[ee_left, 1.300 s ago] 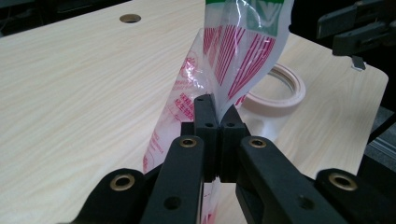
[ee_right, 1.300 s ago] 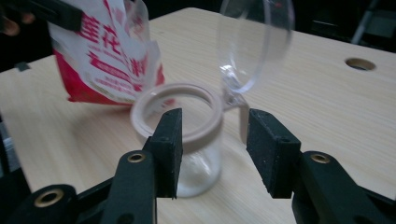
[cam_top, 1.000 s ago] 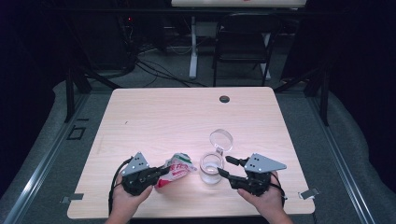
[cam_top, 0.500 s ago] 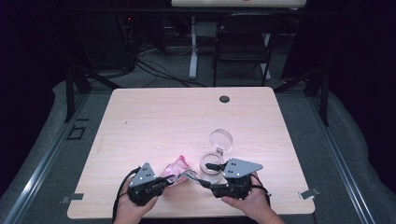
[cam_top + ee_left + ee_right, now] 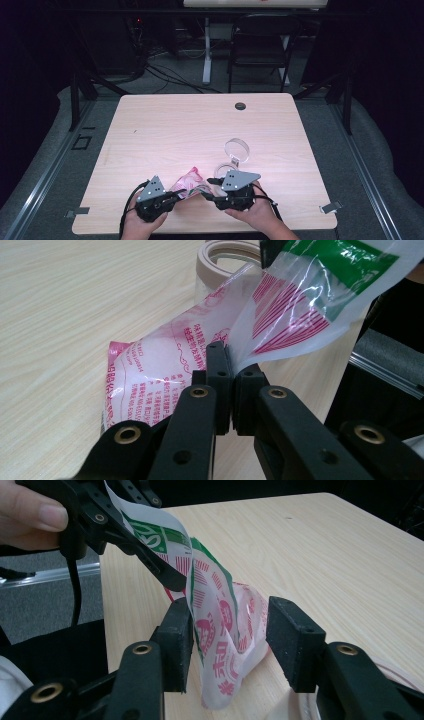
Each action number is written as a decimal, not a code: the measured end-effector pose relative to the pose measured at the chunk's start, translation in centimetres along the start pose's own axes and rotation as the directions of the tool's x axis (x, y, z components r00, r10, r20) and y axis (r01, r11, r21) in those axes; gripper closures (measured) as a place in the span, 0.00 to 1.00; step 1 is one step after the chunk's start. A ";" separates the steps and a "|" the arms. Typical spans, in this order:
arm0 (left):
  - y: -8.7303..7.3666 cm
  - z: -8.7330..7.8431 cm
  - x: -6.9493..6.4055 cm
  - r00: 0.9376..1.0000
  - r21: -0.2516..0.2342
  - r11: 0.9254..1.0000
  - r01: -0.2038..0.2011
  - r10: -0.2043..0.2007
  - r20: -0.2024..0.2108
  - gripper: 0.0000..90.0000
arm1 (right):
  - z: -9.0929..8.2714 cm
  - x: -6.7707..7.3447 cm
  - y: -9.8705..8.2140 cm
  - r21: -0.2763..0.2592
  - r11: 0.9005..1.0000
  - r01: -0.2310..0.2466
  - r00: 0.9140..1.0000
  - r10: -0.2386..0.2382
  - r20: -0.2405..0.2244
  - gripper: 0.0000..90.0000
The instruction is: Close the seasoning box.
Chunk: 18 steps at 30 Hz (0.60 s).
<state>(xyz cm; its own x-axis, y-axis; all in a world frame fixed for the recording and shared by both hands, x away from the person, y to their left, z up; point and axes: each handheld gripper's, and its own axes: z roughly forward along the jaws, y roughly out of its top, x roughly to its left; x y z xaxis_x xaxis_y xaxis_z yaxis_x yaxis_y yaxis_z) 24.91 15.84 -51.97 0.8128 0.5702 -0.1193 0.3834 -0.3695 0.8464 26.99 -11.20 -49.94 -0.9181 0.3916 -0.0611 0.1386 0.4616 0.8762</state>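
Note:
A pink-and-white plastic bag with red print and a green top lies near the table's front edge. My left gripper is shut on its edge; in the left gripper view the pads pinch the film of the bag. My right gripper faces it from the right. In the right gripper view its jaws stand apart with the raised bag between them. They have just been closing, and the bag sits close to the left pad only.
A clear jar with a beige rim stands just behind the right gripper. A clear round piece lies a little farther back. A dark grommet sits near the table's far edge. A chair stands beyond the table.
My right gripper has moved left, past the jar, up to the bag, which now stands between its jaws. The left gripper has kept its place and its grip.

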 end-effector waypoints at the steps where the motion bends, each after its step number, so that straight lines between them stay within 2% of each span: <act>1: 0.0 0.0 0.0 1.000 -0.001 1.000 0.000 0.000 0.000 0.99 | 0.2 0.1 0.0 0.001 1.000 0.005 1.000 -0.005 0.000 0.62; 6: 0.0 0.0 0.1 1.000 -0.001 1.000 -0.004 0.004 -0.004 0.99 | 0.9 0.3 0.2 0.011 0.999 0.035 0.999 -0.035 0.001 0.67; 8: -0.1 -0.1 0.1 1.000 -0.004 1.000 0.002 -0.002 0.000 0.99 | 1.0 0.2 0.2 0.004 1.000 0.031 1.000 -0.031 0.000 0.68; 14: -0.1 0.0 0.0 1.000 -0.002 1.000 0.002 -0.002 -0.001 0.99 | 0.8 0.5 0.4 0.007 0.997 0.072 0.997 -0.072 0.012 0.69; 18: -0.1 0.0 0.1 1.000 -0.003 1.000 0.000 0.000 0.000 0.99 | 0.7 0.6 0.5 -0.005 0.997 0.079 0.997 -0.079 0.016 0.69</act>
<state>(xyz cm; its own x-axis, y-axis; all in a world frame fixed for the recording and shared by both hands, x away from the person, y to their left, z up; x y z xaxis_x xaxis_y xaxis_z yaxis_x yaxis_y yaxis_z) 24.94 15.90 -52.06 0.8128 0.5702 -0.1192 0.3819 -0.3671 0.8481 26.75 -10.19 -49.92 -0.9201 0.3668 -0.1377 0.0640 0.4874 0.8708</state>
